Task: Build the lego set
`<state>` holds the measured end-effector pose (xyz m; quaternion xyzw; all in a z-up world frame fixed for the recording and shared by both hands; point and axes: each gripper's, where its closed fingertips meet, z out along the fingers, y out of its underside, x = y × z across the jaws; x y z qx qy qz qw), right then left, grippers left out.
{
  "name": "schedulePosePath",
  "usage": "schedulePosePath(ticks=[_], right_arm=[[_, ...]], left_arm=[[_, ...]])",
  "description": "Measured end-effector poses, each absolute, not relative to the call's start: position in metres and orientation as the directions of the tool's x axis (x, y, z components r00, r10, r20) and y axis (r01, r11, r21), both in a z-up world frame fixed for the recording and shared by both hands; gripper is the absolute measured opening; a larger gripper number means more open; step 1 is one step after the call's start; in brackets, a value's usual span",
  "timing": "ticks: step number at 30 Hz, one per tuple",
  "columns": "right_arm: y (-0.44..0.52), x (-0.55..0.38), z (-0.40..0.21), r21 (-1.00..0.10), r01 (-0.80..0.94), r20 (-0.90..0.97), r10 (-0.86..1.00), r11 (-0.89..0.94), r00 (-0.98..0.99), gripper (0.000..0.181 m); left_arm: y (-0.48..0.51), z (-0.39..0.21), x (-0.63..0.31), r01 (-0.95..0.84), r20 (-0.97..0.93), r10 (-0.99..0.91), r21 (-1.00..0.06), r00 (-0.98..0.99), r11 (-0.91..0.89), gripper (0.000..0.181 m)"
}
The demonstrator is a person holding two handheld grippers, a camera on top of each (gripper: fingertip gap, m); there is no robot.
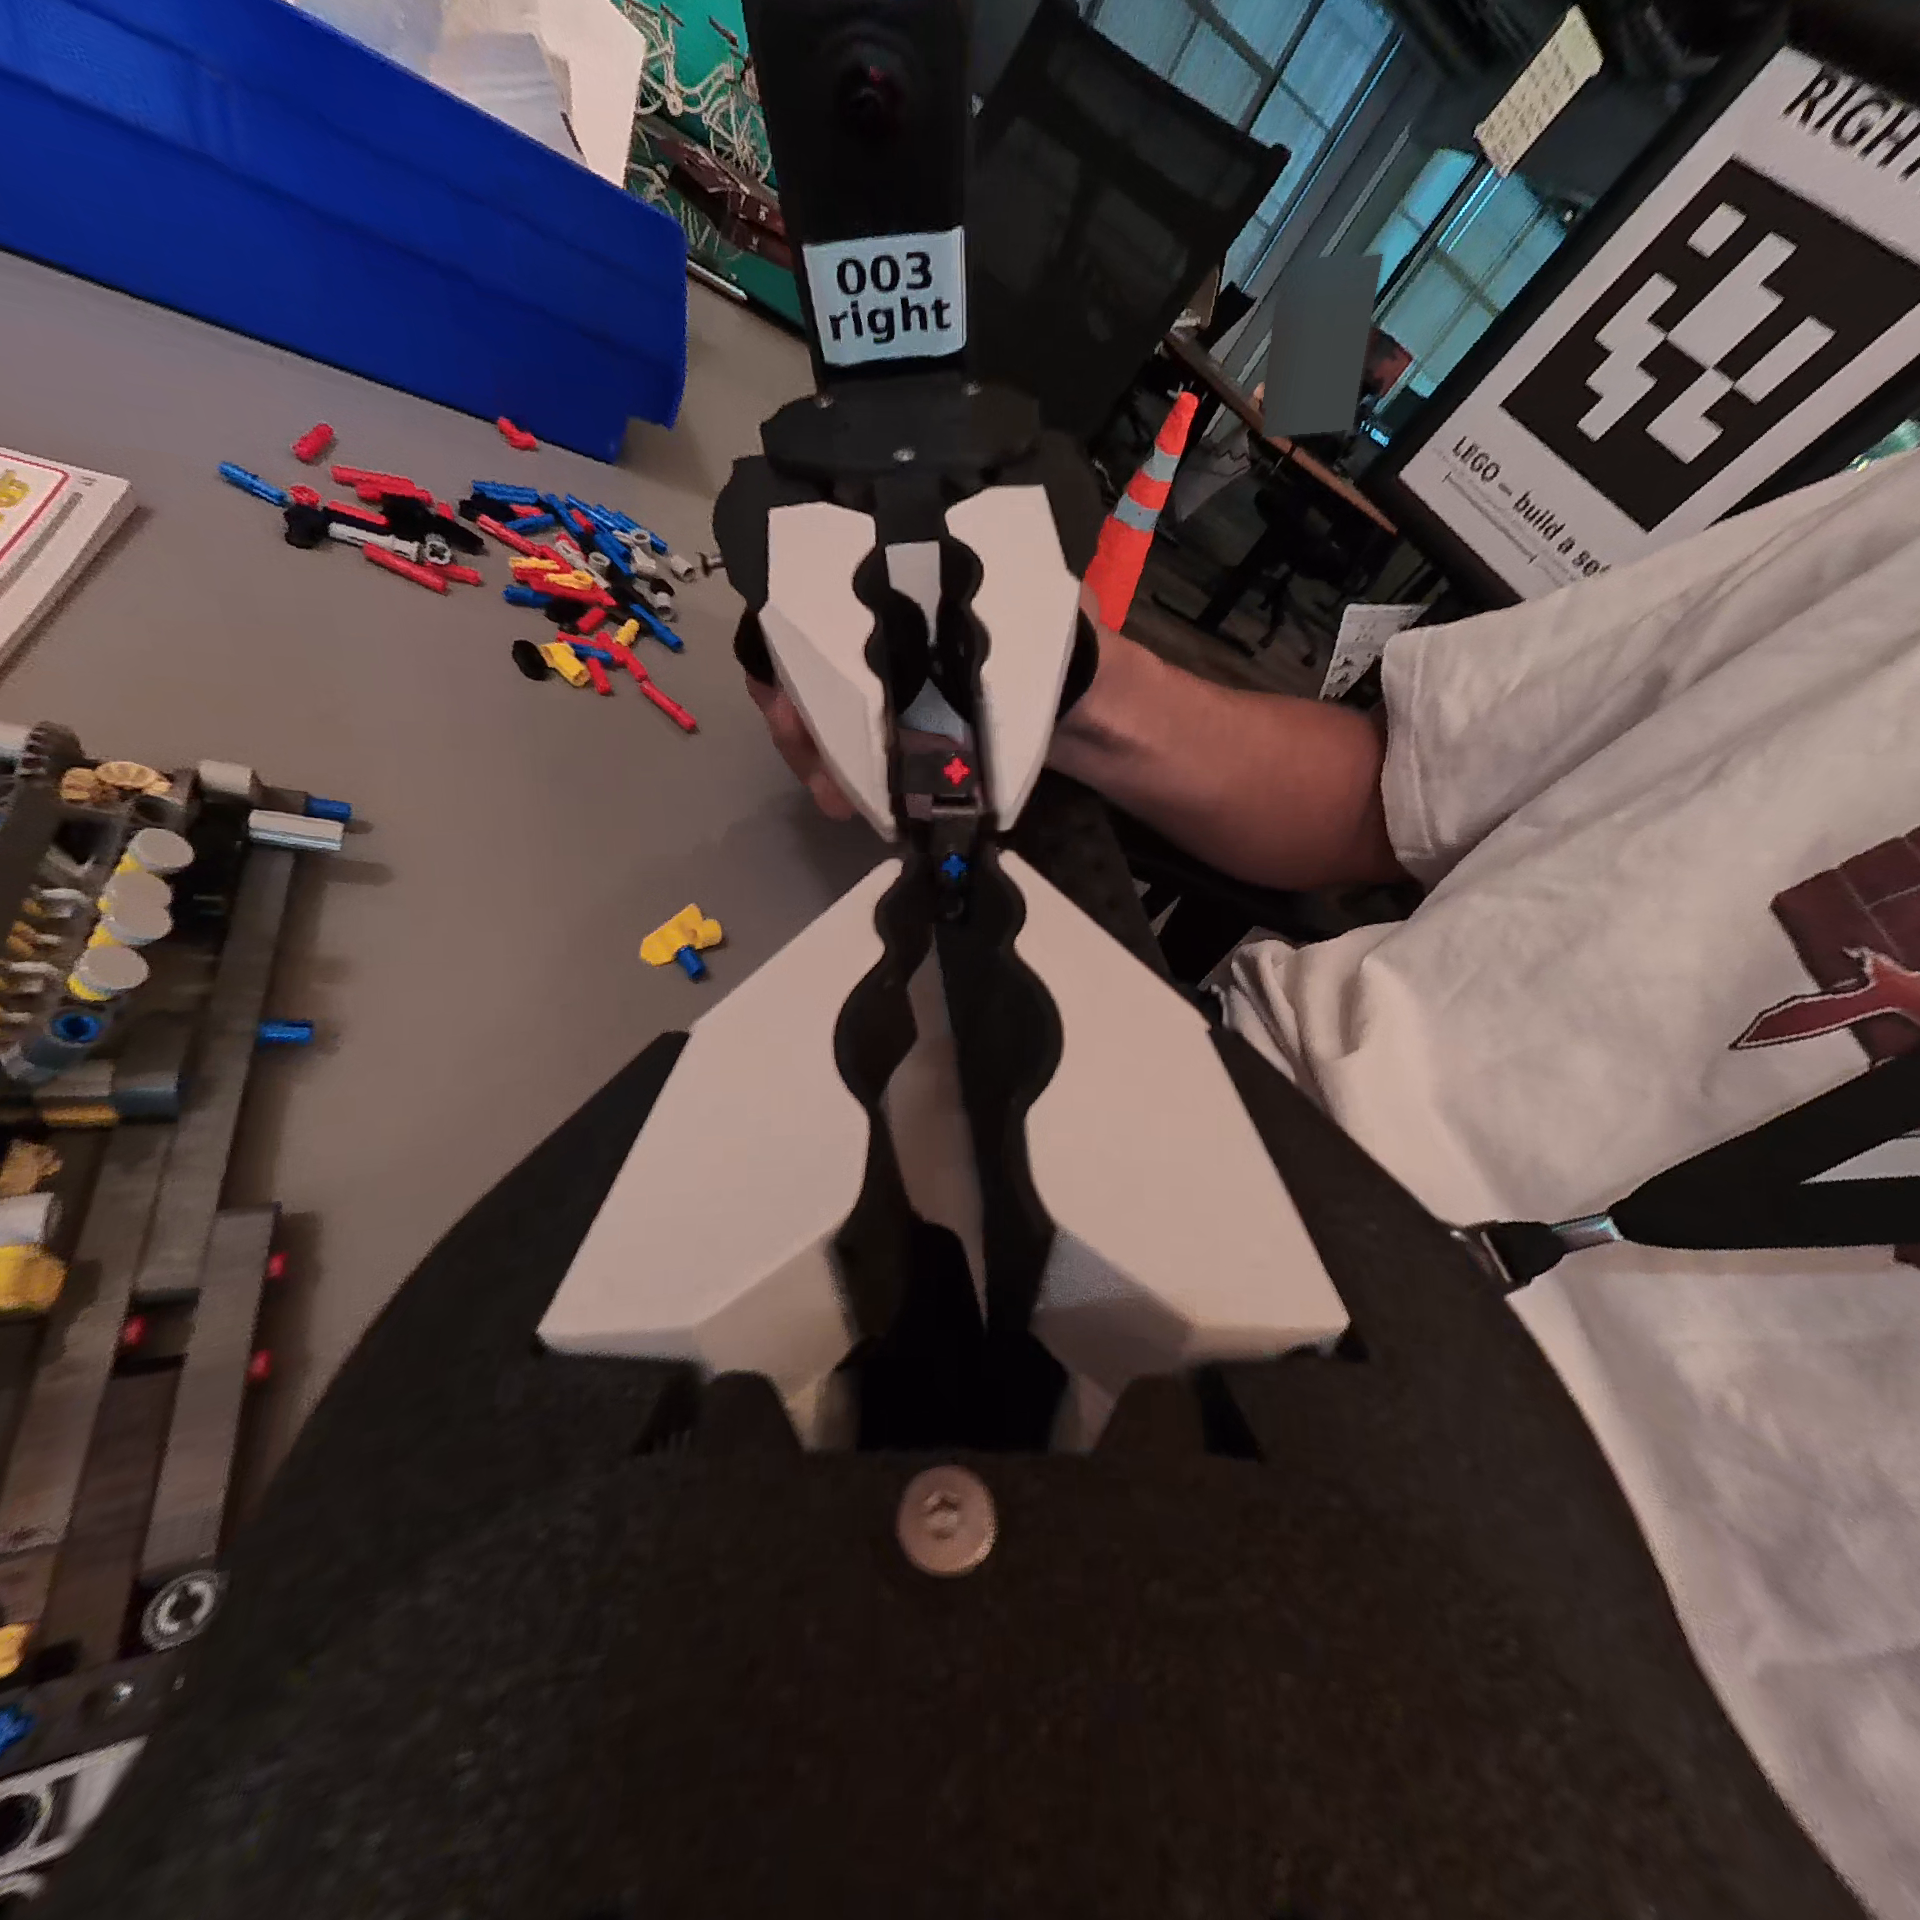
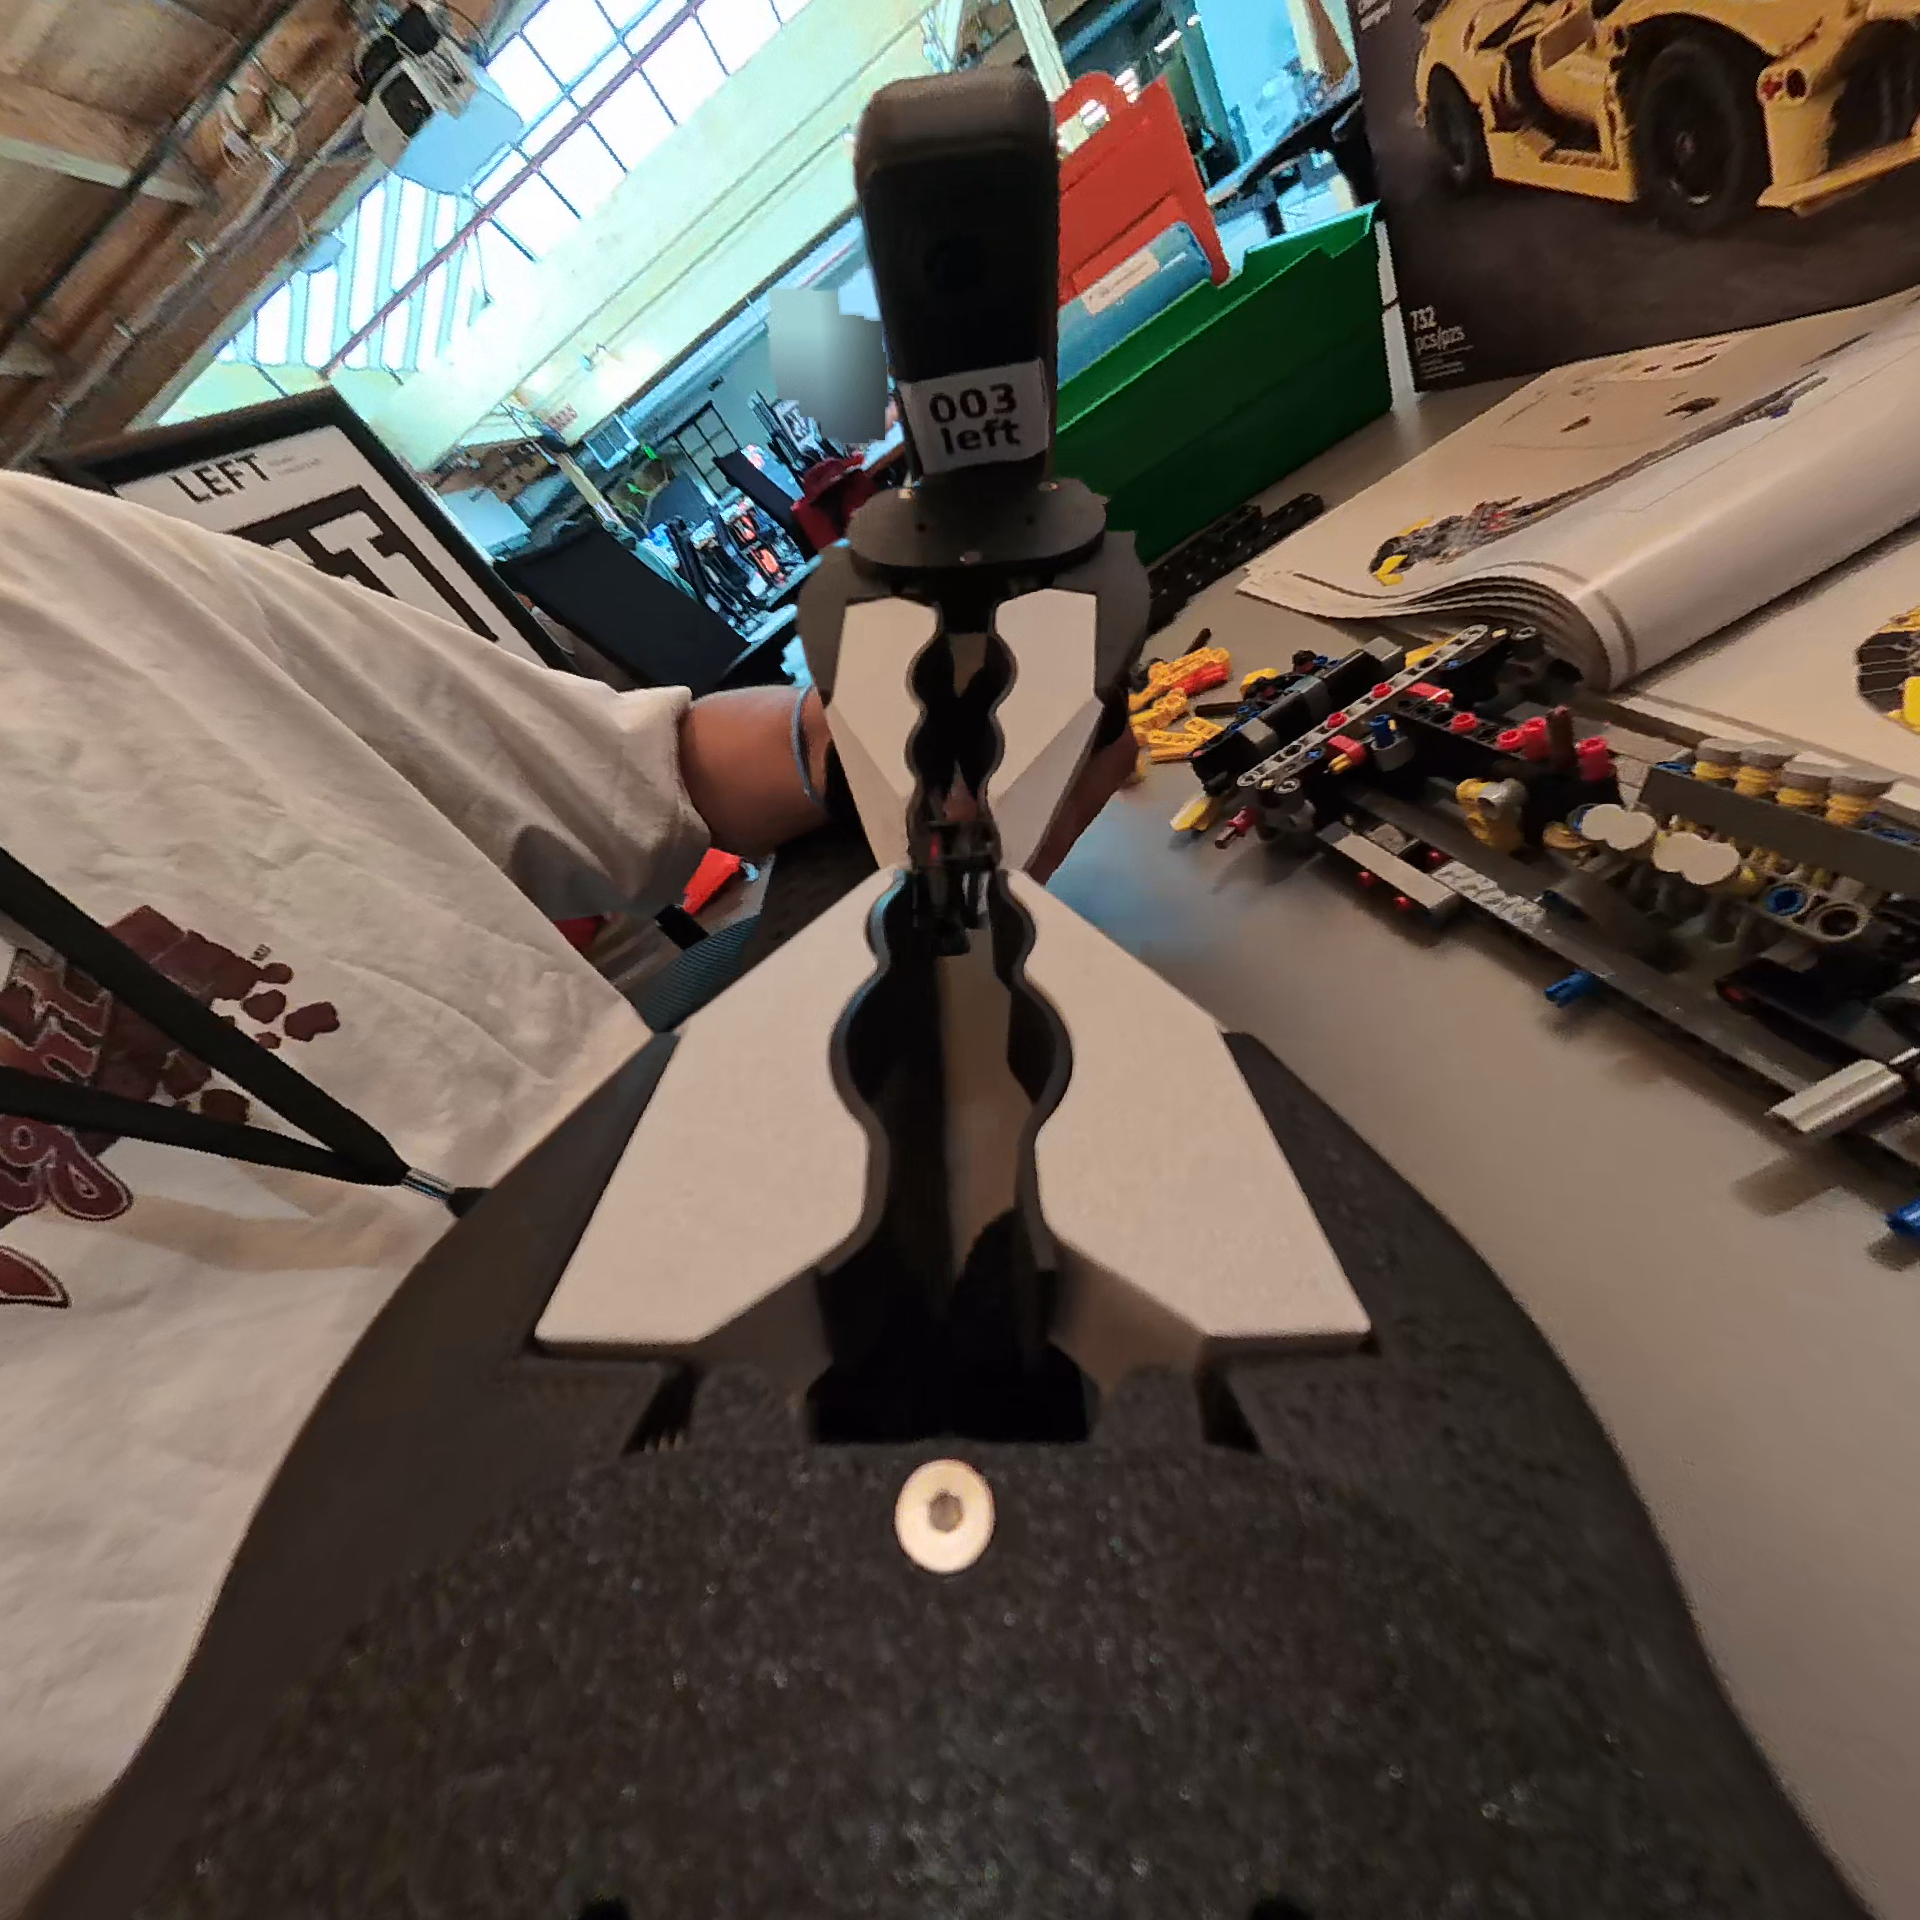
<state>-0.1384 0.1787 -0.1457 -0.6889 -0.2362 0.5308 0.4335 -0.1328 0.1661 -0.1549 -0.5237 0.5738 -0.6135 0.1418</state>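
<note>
Two tools meet tip to tip above the desk edge, at frame centre.
The left tool [image 1: 951, 883] is clamped on a small dark lego piece [image 1: 951, 871]; the right tool [image 2: 940, 894] grips its other end; the half-built lego chassis [image 1: 114, 1039] lies at left on the grey desk [image 1: 468, 831]; loose pins [image 1: 540, 561] lie scattered at upper left.

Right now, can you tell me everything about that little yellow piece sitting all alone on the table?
The little yellow piece is a small, shiny plastic connector with a short blue pin poking out of its lower end. It lies flat on the grey table, alone, between the pile of loose pins and the half-built model. Nothing touches it; neither hand-held gripper is near it.
</note>
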Motion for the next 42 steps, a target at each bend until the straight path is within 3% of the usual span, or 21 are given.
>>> schedulePosePath(ticks=[4,9,12,15,17,22,29,37,42], right_arm=[[0.186,-0.127,-0.138,-0.843,-0.206,-0.537,0.772,-0.496,0.339,0.023],[0.203,-0.102,-0.147,-0.906,-0.143,-0.406,0.721,-0.398,0.562,0.021],[0.198,-0.084,-0.173,-0.887,0.104,-0.265,0.68,-0.45,0.683,0.02],[0.179,-0.074,-0.208,-0.777,0.392,-0.102,0.713,-0.492,0.693,0.024],[0.177,-0.073,-0.225,-0.733,0.473,-0.043,0.728,-0.488,0.685,0.025],[0.183,-0.081,-0.24,-0.711,0.412,-0.182,0.715,-0.57,0.676,0.021],[0.187,-0.076,-0.247,-0.666,0.453,-0.185,0.719,-0.593,0.669,0.019],[0.194,-0.076,-0.235,-0.701,0.417,-0.194,0.717,-0.579,0.669,0.011],[0.197,-0.068,-0.247,-0.654,0.442,-0.193,0.7,-0.614,0.688,0.019]], left_arm=[[0.174,-0.153,-0.133,-0.417,0.49,-0.78,-0.849,-0.39,-0.325,0.005],[0.183,-0.158,-0.132,-0.435,0.487,-0.807,-0.839,-0.334,-0.327,0.006],[0.197,-0.171,-0.13,-0.463,0.442,-0.862,-0.836,-0.247,-0.296,0.006],[0.218,-0.187,-0.131,-0.501,0.279,-0.95,-0.848,-0.14,-0.176,0.006],[0.22,-0.19,-0.131,-0.512,0.235,-0.965,-0.847,-0.121,-0.142,0.006],[0.211,-0.199,-0.13,-0.548,0.215,-0.967,-0.83,-0.134,-0.109,0.006],[0.201,-0.209,-0.129,-0.581,0.228,-0.962,-0.807,-0.149,-0.101,0.006],[0.204,-0.21,-0.129,-0.581,0.243,-0.958,-0.806,-0.151,-0.113,0.006],[0.201,-0.213,-0.129,-0.594,0.238,-0.958,-0.799,-0.16,-0.099,0.006]])
